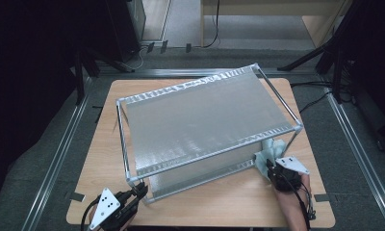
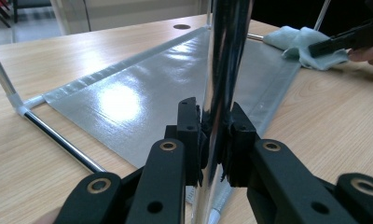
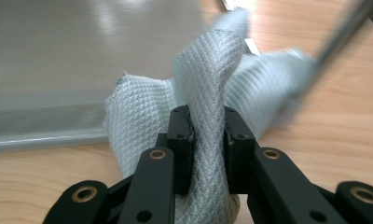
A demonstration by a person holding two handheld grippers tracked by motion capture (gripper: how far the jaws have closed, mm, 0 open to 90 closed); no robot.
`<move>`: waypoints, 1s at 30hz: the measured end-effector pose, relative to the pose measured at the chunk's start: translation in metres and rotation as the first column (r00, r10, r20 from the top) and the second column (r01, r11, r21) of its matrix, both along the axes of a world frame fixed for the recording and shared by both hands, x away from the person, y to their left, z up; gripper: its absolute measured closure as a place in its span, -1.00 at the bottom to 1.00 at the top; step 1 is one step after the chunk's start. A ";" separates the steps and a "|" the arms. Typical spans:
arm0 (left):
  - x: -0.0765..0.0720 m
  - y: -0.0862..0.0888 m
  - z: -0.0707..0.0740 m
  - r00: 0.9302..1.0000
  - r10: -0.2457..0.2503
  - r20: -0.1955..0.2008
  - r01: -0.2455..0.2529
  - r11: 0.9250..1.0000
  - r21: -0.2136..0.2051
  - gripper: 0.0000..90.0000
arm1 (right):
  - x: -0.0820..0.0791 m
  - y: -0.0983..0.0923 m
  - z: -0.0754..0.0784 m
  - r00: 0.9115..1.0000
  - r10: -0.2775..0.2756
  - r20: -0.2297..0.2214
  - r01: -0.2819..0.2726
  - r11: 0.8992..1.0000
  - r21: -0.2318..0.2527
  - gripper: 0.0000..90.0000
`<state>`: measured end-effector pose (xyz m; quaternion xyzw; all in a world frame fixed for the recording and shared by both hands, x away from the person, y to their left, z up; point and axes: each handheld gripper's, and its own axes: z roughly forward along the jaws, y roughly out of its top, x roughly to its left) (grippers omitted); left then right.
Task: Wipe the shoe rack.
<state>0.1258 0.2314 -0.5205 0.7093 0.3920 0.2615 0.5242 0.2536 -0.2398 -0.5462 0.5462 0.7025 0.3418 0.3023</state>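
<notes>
A two-tier metal rack with grey sheet shelves (image 1: 205, 120) stands on the wooden table (image 1: 229, 202). My left gripper (image 1: 141, 188) is shut on the rack's near-left chrome upright post (image 2: 219, 84); its pads clamp the post from both sides (image 2: 216, 140). A pale blue-green woven cloth (image 3: 212, 93) is bunched between the pads of my right gripper (image 3: 208, 135), which is shut on it. In the high view the cloth (image 1: 272, 150) lies at the right end of the lower shelf, with the right gripper (image 1: 271, 166) just in front of it. The left gripper view shows the cloth (image 2: 296, 42) far off on the lower shelf (image 2: 142, 93).
The rack takes up most of the tabletop. A bare strip of wood runs along the near edge between my two hands. Metal floor rails (image 1: 60, 144) flank the table, and dark stands and cables (image 1: 325, 91) sit beyond it.
</notes>
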 end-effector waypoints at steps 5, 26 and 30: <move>-0.001 -0.005 0.000 1.000 -0.013 -0.001 0.013 1.000 -0.005 0.78 | -0.005 0.035 -0.004 0.995 0.098 -0.017 -0.098 0.995 -0.006 0.68; -0.008 -0.035 0.000 0.993 -0.115 0.005 0.115 0.993 0.009 0.78 | -0.082 0.197 -0.006 0.801 0.594 -0.077 -0.588 0.804 0.088 0.64; -0.008 -0.034 0.001 0.992 -0.127 0.005 0.127 0.992 0.013 0.79 | -0.089 0.207 -0.007 0.774 0.629 -0.069 -0.627 0.777 0.047 0.65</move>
